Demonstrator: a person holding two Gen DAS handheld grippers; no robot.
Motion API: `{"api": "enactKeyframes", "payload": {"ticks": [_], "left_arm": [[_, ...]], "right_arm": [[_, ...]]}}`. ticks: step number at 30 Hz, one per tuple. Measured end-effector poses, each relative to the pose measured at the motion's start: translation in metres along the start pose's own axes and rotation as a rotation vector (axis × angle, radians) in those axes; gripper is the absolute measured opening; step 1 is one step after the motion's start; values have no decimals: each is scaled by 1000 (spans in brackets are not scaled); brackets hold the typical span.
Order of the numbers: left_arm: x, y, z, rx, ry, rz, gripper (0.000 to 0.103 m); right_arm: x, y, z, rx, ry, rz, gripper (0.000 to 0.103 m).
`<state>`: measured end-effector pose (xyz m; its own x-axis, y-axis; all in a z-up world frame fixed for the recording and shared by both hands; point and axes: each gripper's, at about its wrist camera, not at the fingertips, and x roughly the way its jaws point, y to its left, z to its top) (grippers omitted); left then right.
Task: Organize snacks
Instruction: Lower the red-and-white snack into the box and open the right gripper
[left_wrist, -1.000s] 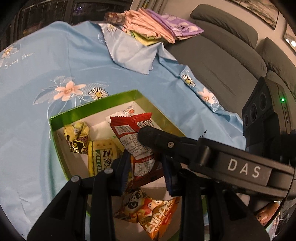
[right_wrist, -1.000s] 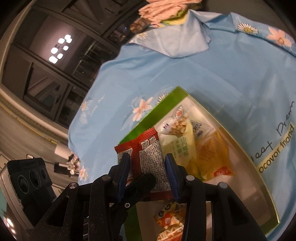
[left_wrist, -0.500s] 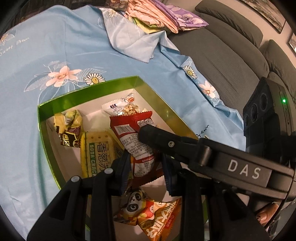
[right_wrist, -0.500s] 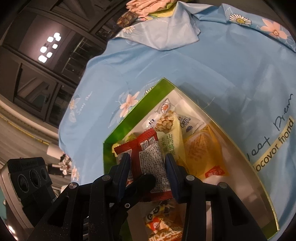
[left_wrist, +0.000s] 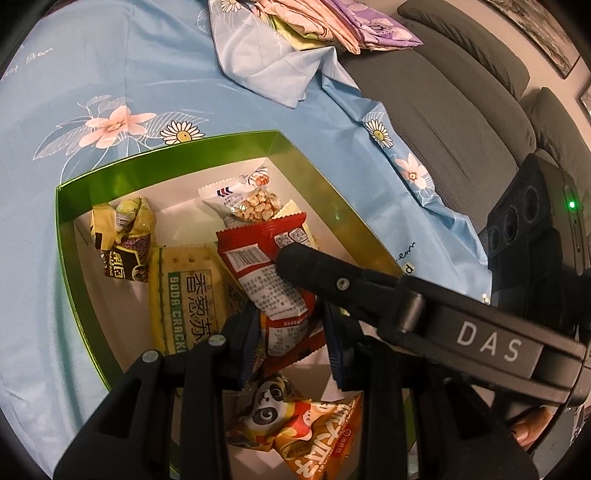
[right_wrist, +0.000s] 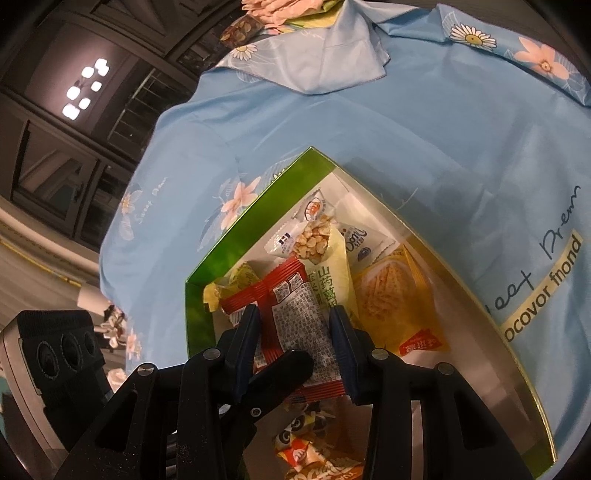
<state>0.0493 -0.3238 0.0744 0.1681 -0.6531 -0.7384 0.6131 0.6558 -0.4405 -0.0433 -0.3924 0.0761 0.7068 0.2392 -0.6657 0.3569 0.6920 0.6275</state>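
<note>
Both grippers meet over the green box (left_wrist: 92, 295) at mid-frame: the red snack packet (left_wrist: 269, 280) lies lengthwise between the left gripper (left_wrist: 291, 343)'s partly open jaws, pointing straight ahead. The right gripper (right_wrist: 299, 343)'s jaws flank that packet too; whether either truly pinches it, I cannot tell.

Your box (left_wrist: 110, 177) is glossy green outside and white inside, set on a light blue cloth (left_wrist: 110, 74) printed with pink flowers and white daisies. You see a red packet (left_wrist: 266, 273) with white print, a yellow cracker pack (left_wrist: 184, 291) with a green band at its left, and nearest an orange panda bag (left_wrist: 295, 424). Your black grippers have dark blue pads (right_wrist: 340, 343), and the far folded fabrics (left_wrist: 332, 22) are pink and purple.
</note>
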Motion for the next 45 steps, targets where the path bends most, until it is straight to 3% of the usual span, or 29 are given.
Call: {"api": "enactKeyframes", "payload": {"ticks": [27,37,45], "left_arm": [[11,11,2,-68,63,-19,37],[19,6,1,-51,66,22,50],[20,7,2,-44,70,26,54]], "right_arm": [[5,-2,-1,10,3,-57,42],[3,-8,-1,29,0,-52,42],[3,-8,-1,30,-1,-53,44]]}}
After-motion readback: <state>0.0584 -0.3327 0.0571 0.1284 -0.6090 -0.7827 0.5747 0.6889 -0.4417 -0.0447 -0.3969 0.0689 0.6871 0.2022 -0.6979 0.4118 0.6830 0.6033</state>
